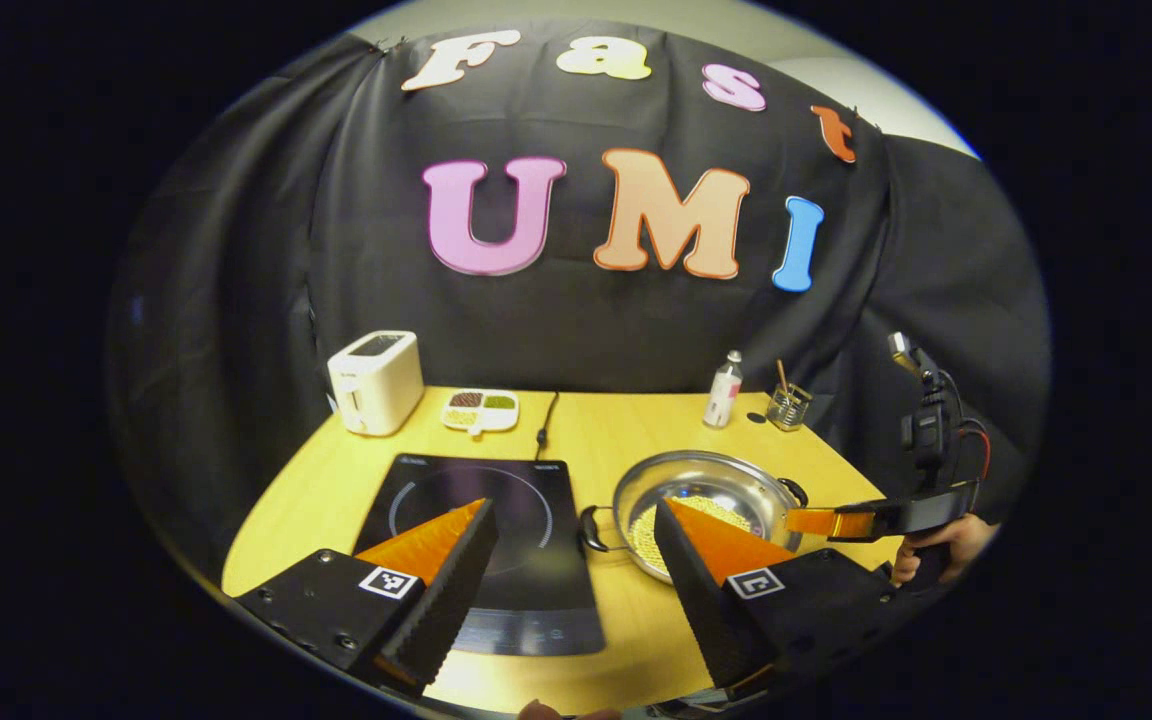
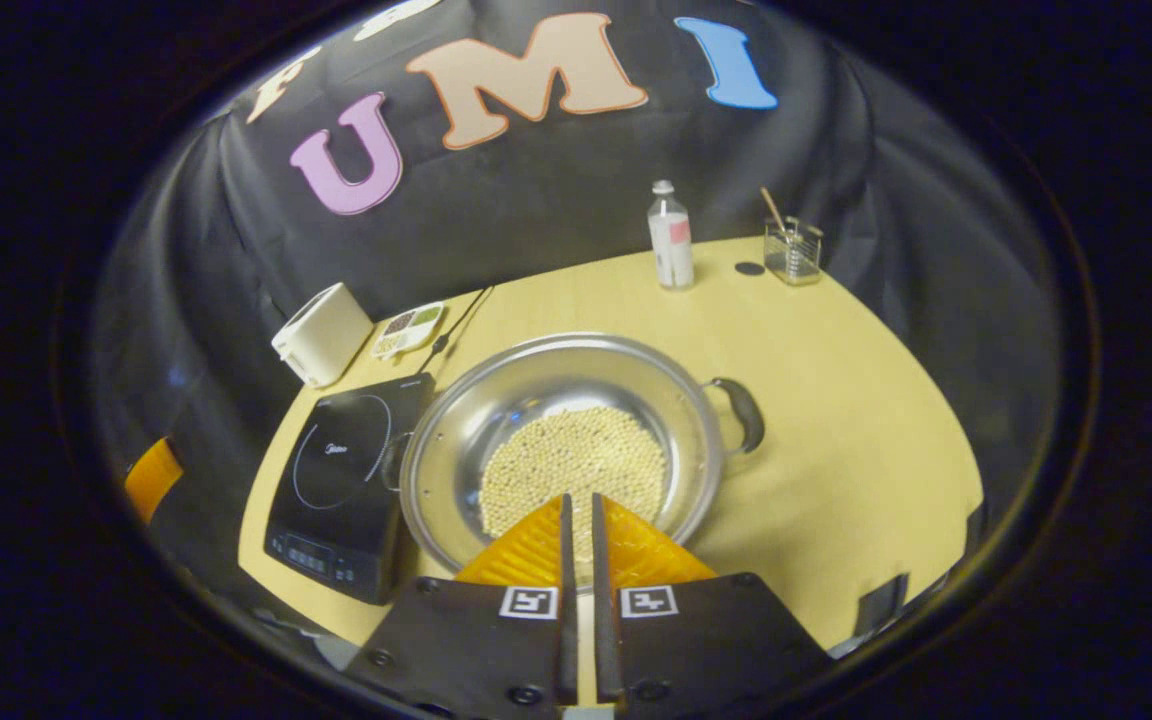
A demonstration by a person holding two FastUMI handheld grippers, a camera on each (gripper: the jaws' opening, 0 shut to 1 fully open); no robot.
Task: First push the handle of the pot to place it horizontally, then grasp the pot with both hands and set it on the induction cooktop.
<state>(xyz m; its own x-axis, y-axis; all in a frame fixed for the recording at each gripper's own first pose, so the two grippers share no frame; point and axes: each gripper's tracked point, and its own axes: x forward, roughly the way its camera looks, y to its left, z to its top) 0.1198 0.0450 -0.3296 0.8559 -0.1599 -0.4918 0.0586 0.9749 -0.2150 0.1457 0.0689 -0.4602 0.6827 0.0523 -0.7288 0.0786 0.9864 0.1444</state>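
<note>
A steel pot point(image 1: 706, 480) with two black side handles and a layer of pale beans point(image 2: 576, 460) stands on the wooden table, right of the black induction cooktop point(image 1: 476, 520). Its handles point left point(image 1: 591, 528) and right point(image 1: 794, 490), roughly level across the table. My left gripper point(image 1: 574, 505) hovers open above the table's front, one finger over the cooktop and one over the pot's near rim. My right gripper point(image 2: 581, 500) is shut with nothing in it, its tips just over the pot's point(image 2: 496, 400) near rim. From the left gripper view, the right gripper point(image 1: 794, 521) reaches in at the pot's right handle, held by a hand point(image 1: 936, 550).
At the back stand a white toaster point(image 1: 374, 380), a divided dish of grains point(image 1: 479, 408), a small bottle point(image 1: 723, 390) and a glass jar with a stick point(image 1: 788, 405). A black cable point(image 1: 543, 420) runs from the cooktop to the wall. Bare table point(image 2: 836, 400) lies right of the pot.
</note>
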